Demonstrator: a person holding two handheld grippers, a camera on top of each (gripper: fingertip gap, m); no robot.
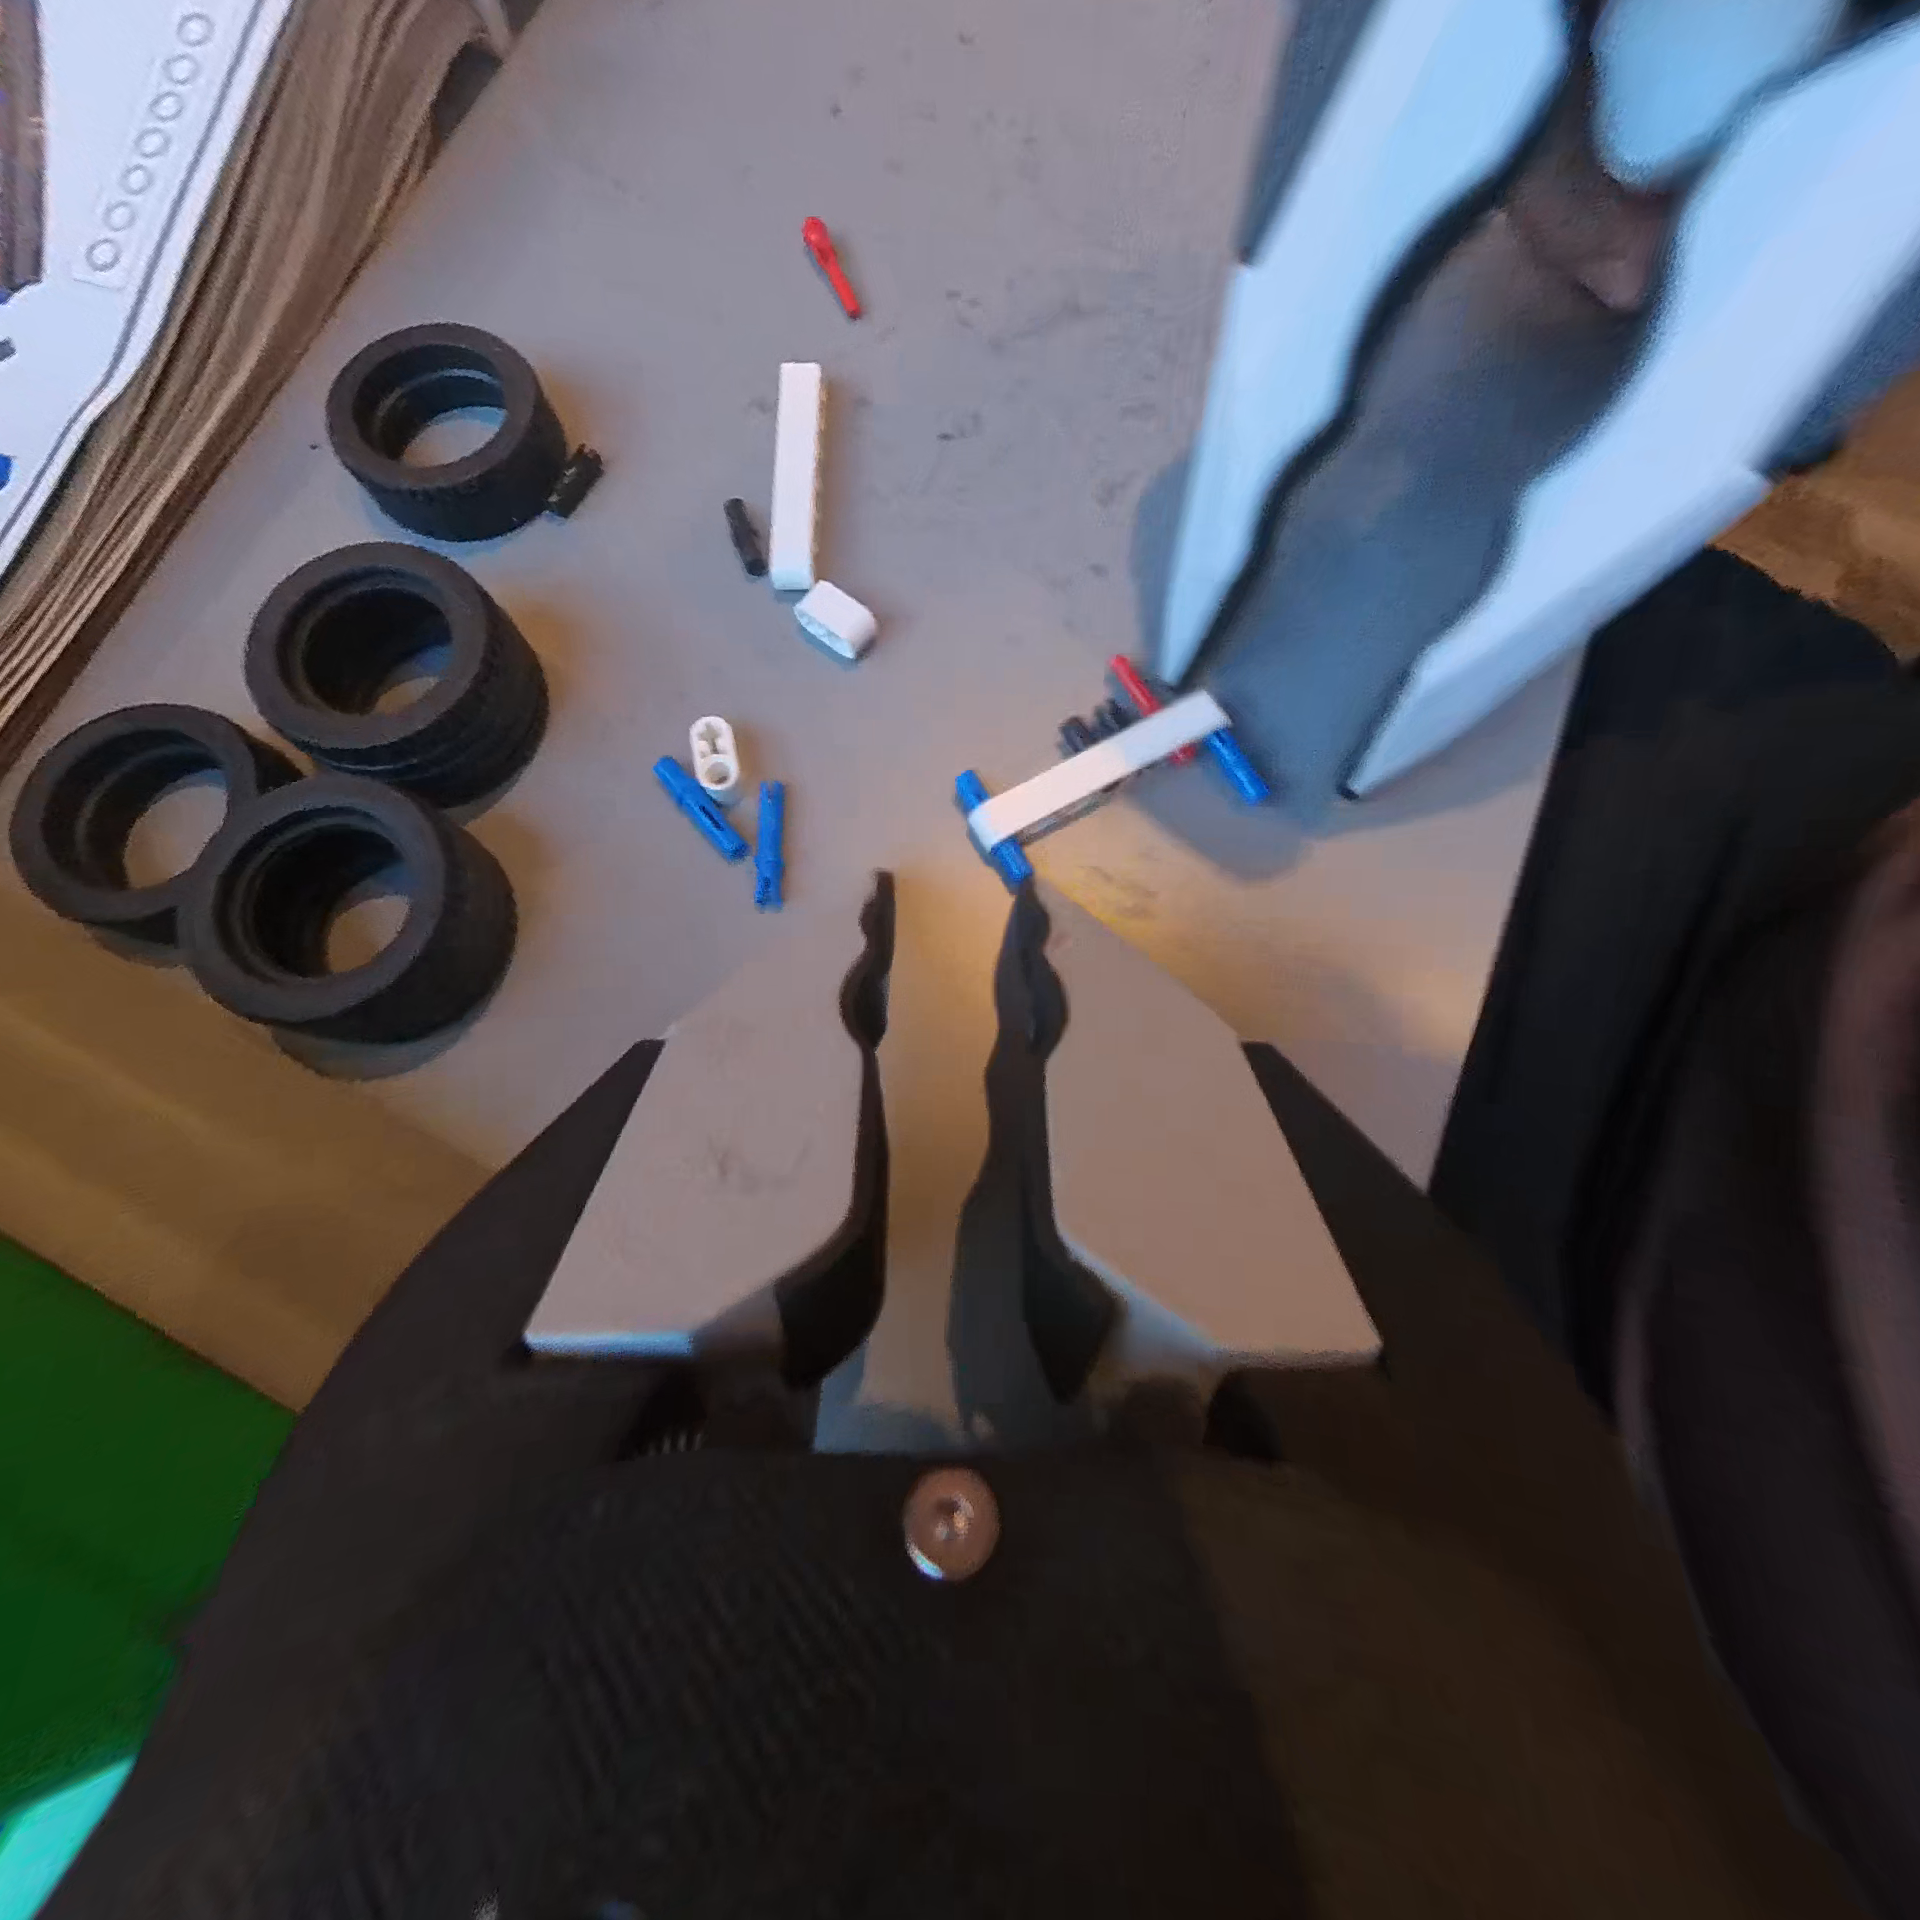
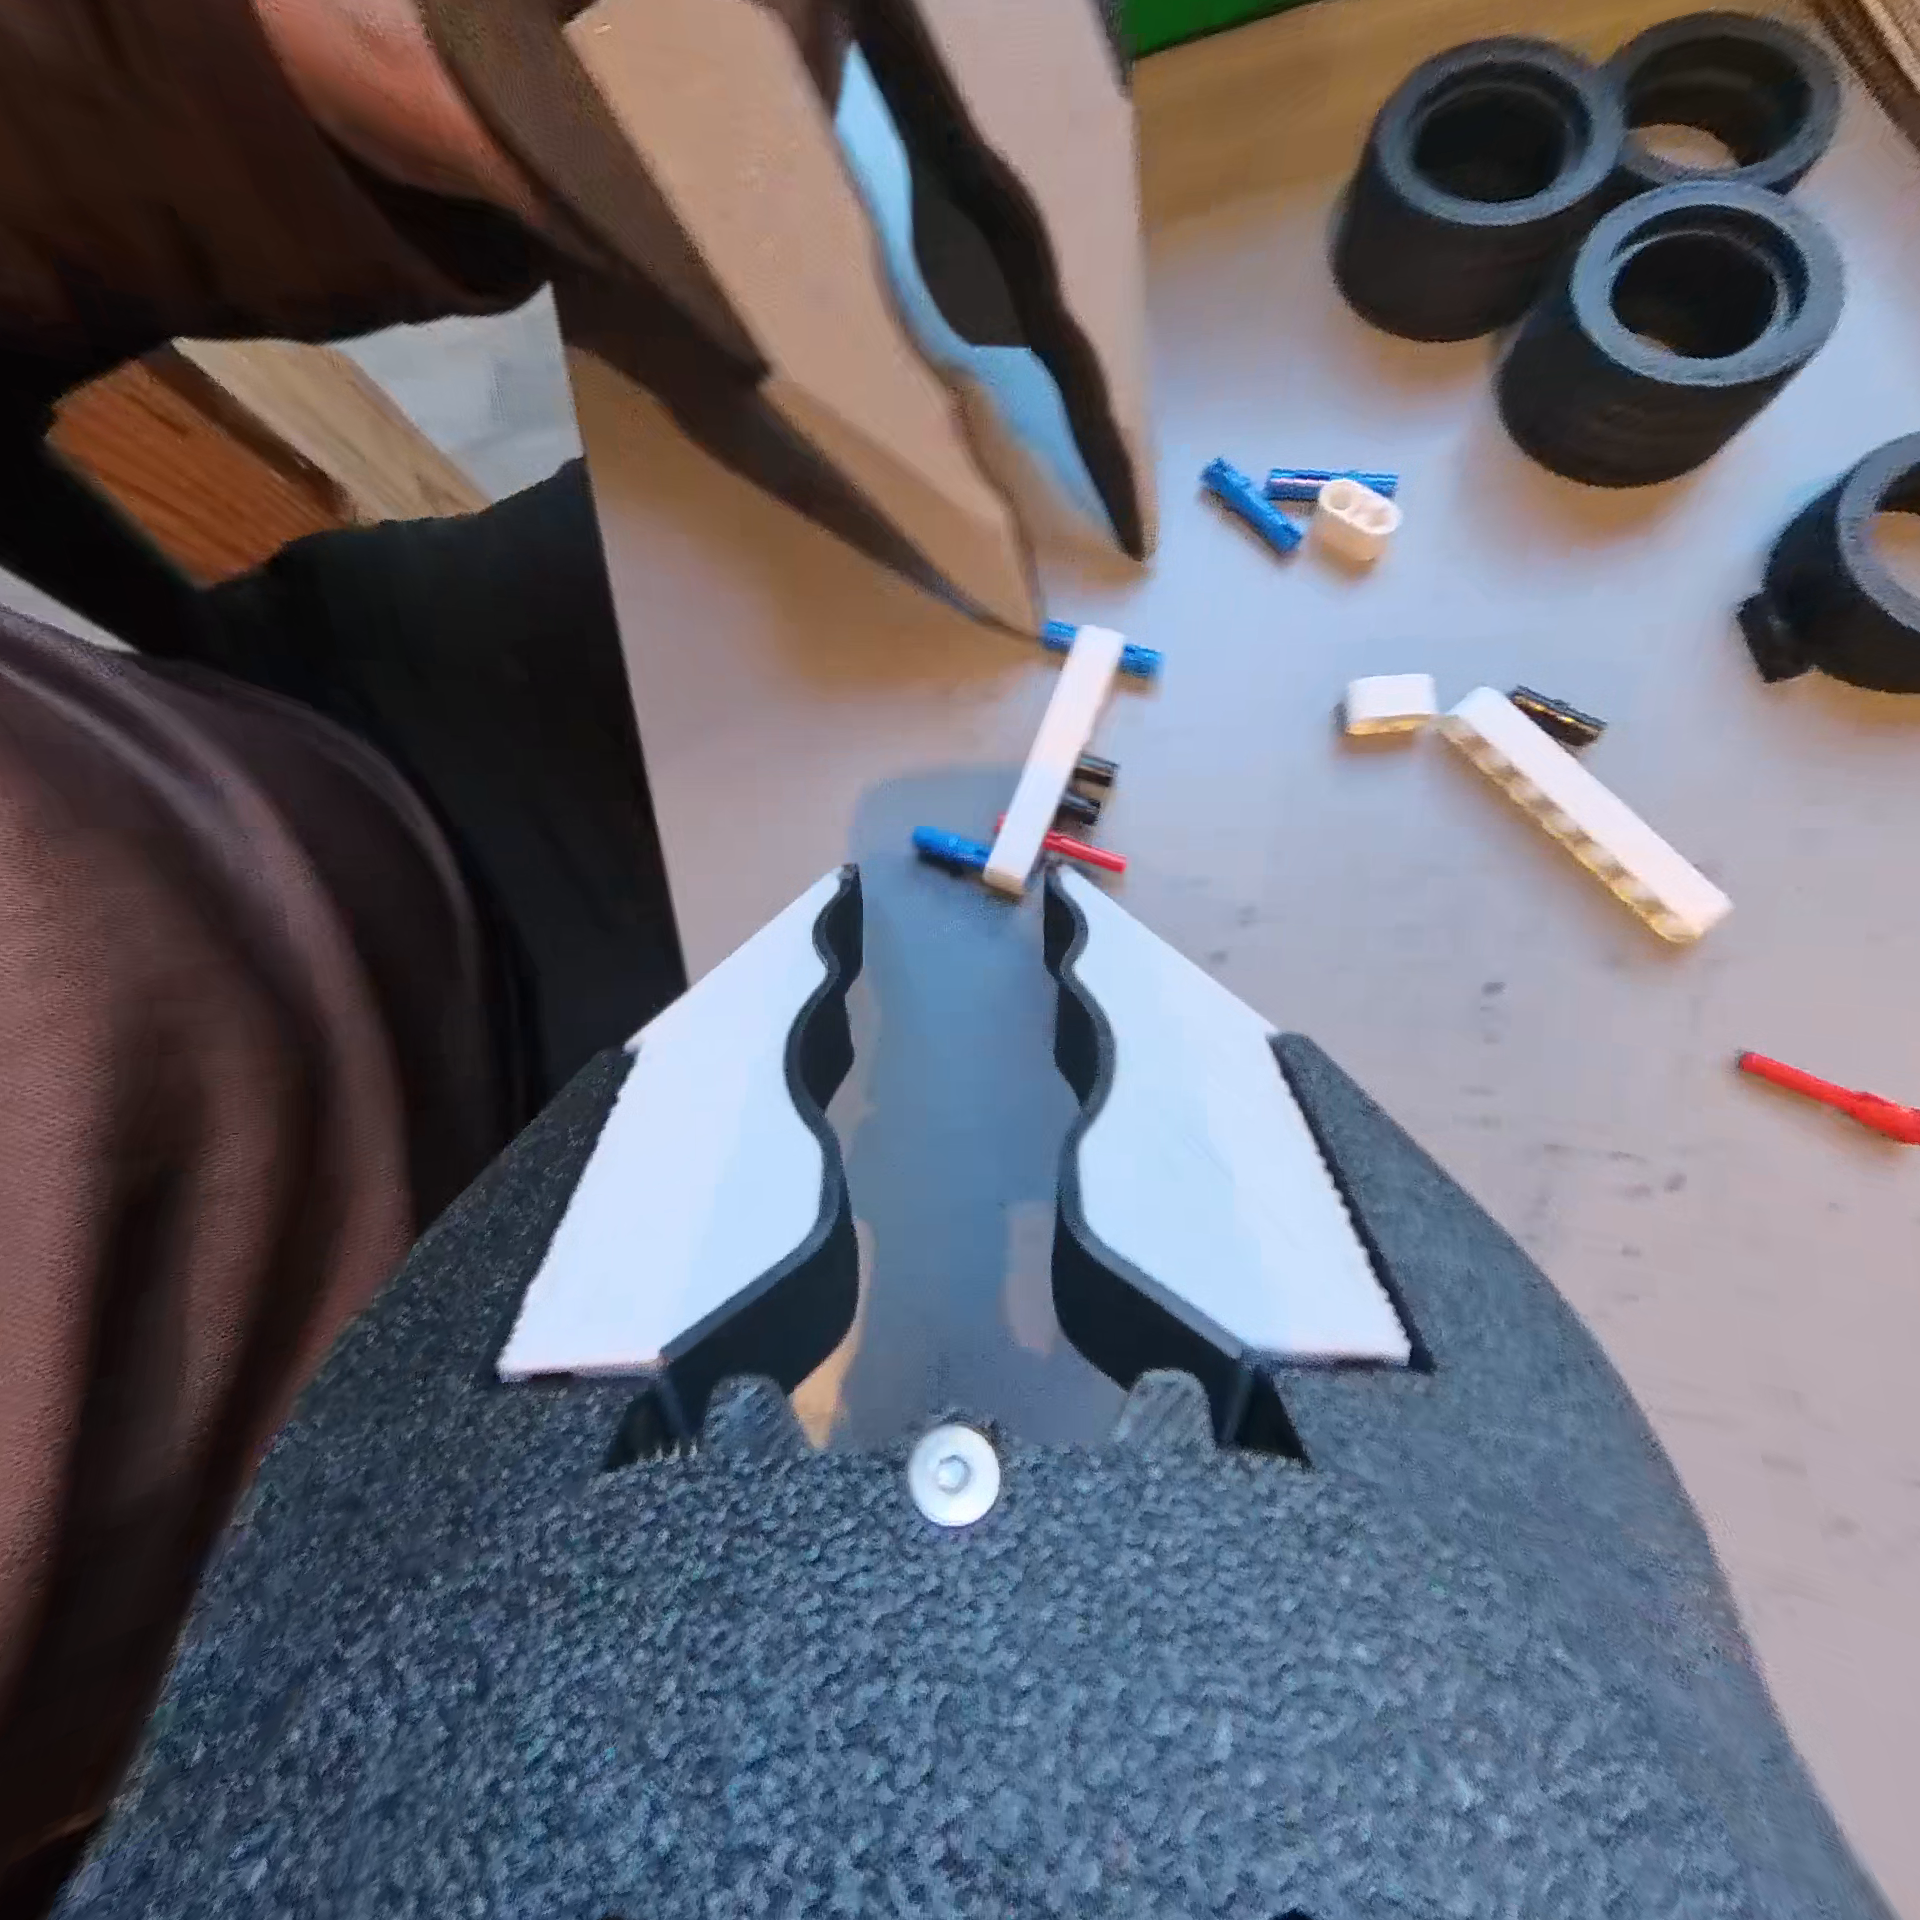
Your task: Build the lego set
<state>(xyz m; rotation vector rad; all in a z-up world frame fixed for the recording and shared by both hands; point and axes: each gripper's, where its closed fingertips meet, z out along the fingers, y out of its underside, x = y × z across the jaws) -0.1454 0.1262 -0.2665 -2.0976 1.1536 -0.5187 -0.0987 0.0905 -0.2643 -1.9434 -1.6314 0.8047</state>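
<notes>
Closest to me, my left gripper (image 1: 954, 894) stood with its fingers parted a little and nothing between them, one fingertip (image 1: 1023, 904) just touching the blue pin (image 1: 992, 826) at the near end of the small assembly. That assembly, a short white beam (image 1: 1101, 764) carrying blue pins at both ends, a red pin (image 1: 1138, 691) and black pins (image 1: 1091, 727) along its side, lay flat on the grey table (image 1: 1039, 312) between my two tools. At its far end my right gripper (image 2: 951, 883) was spread wide and also empty, its tips straddling the beam's end (image 2: 1013, 868) without closing on it.

I judged the build to be early: one beam pinned, most parts loose. The step in hand looked like taking hold of the sub-assembly from both ends, and the next move would call for one gripper to close squarely on the beam's flat sides without knocking the pins, which stick out and could tip it.

Farther off lay two loose blue pins (image 1: 727, 821) beside a small white connector (image 1: 715, 761), then a short white liftarm (image 1: 836, 618), a long white beam (image 1: 797, 473) with a black pin (image 1: 744, 535) alongside, and a lone red axle pin (image 1: 831, 265). Four black tyres (image 1: 395, 665) sat grouped at the side. Beyond them an instruction sheet (image 1: 114, 197) rested on folded tan fabric (image 1: 281, 218); wooden flooring (image 1: 208, 1164) and a green patch (image 1: 104, 1507) showed past the table's edge.
</notes>
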